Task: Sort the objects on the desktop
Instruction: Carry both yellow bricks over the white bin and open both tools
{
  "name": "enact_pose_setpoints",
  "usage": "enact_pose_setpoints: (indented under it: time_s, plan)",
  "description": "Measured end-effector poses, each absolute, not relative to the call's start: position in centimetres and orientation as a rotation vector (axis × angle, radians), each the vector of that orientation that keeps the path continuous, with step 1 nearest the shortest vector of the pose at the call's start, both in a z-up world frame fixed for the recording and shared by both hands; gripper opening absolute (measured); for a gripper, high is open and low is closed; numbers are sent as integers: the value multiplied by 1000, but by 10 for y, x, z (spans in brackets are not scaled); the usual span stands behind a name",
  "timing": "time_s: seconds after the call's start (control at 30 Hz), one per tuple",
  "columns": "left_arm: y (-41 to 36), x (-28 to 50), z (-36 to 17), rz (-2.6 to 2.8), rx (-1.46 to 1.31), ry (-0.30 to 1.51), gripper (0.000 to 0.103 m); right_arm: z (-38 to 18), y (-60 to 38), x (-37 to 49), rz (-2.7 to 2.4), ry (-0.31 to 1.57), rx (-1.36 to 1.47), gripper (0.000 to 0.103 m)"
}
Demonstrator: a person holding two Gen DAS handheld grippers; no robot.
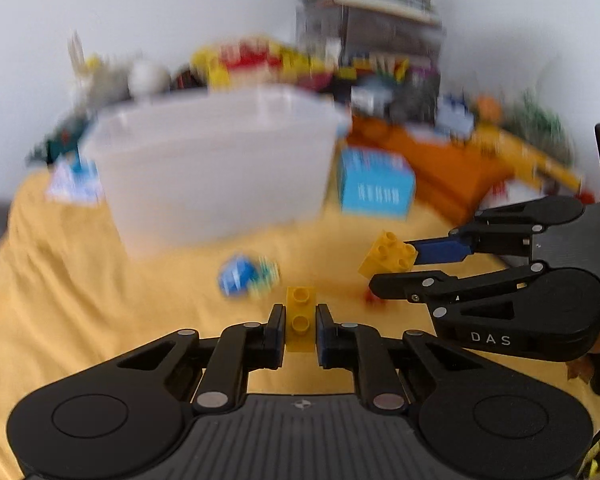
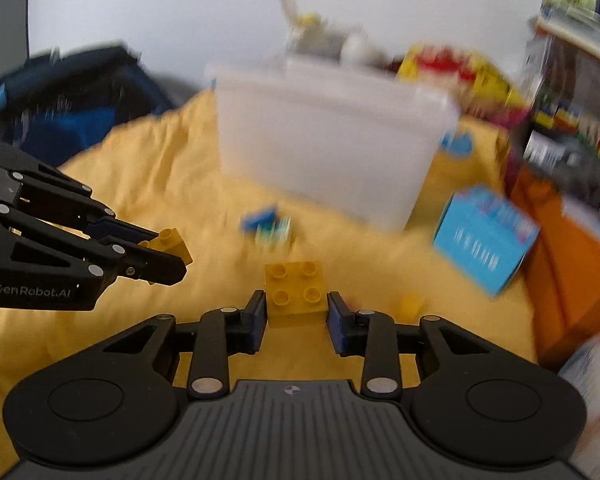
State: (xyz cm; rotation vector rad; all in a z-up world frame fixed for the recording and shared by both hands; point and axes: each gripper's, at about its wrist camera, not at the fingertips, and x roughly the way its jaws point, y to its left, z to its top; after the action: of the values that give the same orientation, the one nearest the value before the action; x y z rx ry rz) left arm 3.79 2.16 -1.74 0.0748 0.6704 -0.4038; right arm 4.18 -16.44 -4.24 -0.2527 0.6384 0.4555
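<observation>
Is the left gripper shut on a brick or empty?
Shut on one. The left gripper clamps a narrow yellow brick, with both pads flat against its sides in the left wrist view.

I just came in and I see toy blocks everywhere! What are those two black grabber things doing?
A person is tidying toys with a black gripper in each hand. The left gripper is shut on a narrow yellow two-stud toy brick. The right gripper holds a square yellow four-stud toy brick between its blue pads. A big see-through plastic tub stands just beyond them on the yellow cloth. A small blue toy lies on the cloth, not picked up yet.
</observation>
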Motion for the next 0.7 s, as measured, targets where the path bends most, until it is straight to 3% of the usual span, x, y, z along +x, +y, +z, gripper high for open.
enact_pose_setpoints:
  time_s: [0.33, 0.7]
  plan:
    - [29, 144, 57, -309, 61, 485, 17, 38, -159, 136, 390, 422, -154, 36]
    - [27, 231, 10, -203, 85, 653, 19, 5, -145, 212, 339, 590, -105, 36]
